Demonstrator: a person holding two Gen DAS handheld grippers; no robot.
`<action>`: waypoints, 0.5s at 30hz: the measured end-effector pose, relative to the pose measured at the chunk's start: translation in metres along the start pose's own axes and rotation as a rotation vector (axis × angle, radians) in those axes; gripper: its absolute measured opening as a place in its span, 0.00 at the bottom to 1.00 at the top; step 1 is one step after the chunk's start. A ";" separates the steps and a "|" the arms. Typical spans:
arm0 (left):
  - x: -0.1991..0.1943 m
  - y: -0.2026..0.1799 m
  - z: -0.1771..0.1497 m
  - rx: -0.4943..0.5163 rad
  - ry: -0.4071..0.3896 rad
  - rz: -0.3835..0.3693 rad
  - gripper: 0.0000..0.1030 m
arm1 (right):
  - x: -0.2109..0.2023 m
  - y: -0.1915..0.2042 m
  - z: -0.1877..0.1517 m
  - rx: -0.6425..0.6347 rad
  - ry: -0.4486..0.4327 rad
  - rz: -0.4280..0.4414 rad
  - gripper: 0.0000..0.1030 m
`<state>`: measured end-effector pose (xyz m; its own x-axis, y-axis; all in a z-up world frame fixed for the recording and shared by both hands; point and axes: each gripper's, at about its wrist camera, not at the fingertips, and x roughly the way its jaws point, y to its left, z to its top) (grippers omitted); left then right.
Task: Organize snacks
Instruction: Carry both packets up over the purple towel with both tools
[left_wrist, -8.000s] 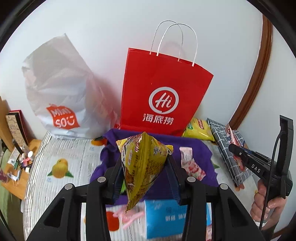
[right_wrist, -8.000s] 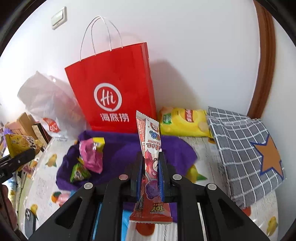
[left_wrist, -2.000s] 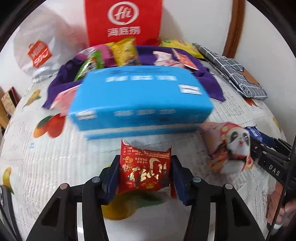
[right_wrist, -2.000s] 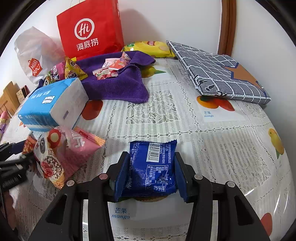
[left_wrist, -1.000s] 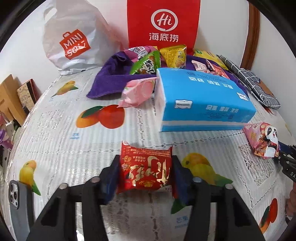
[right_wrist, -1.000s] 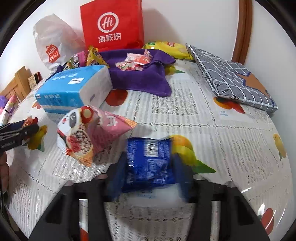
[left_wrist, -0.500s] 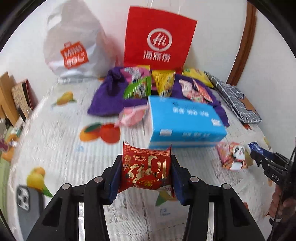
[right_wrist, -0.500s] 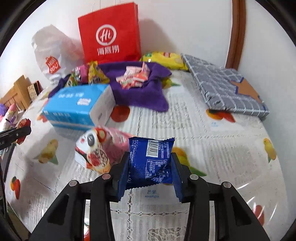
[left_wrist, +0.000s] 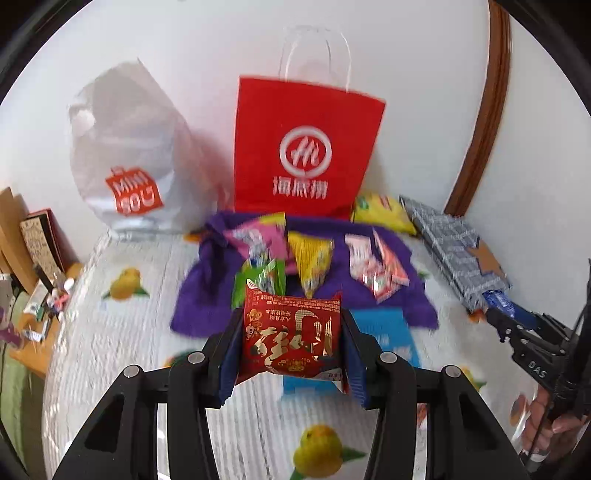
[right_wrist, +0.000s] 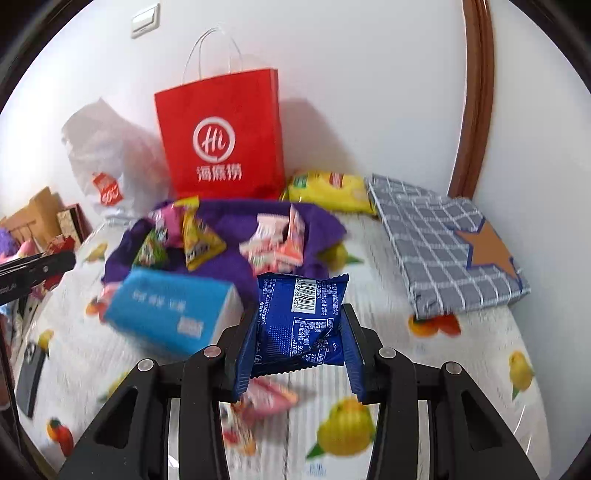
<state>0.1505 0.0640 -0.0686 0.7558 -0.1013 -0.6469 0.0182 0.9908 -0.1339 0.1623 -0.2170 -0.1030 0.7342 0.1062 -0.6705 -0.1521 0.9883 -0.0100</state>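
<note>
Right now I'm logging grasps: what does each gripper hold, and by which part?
The left gripper pinches a red snack packet by its side edges; the right gripper pinches a blue snack packet likewise.

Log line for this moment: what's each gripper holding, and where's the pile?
left gripper: shut on red foil snack packet | right gripper: shut on blue snack packet | pile: snacks on purple cloth before red paper bag
</note>
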 end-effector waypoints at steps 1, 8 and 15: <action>-0.003 0.002 0.009 -0.001 -0.014 -0.001 0.45 | 0.001 0.001 0.007 0.001 -0.003 -0.004 0.41; -0.011 0.009 0.046 -0.017 -0.071 0.026 0.45 | 0.009 0.009 0.054 0.013 -0.048 0.041 0.41; 0.006 0.004 0.069 -0.019 -0.077 0.020 0.45 | 0.026 0.021 0.090 0.020 -0.074 0.086 0.41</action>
<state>0.2001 0.0735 -0.0209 0.8040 -0.0741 -0.5900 -0.0089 0.9906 -0.1364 0.2375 -0.1835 -0.0535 0.7660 0.1980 -0.6115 -0.2040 0.9771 0.0608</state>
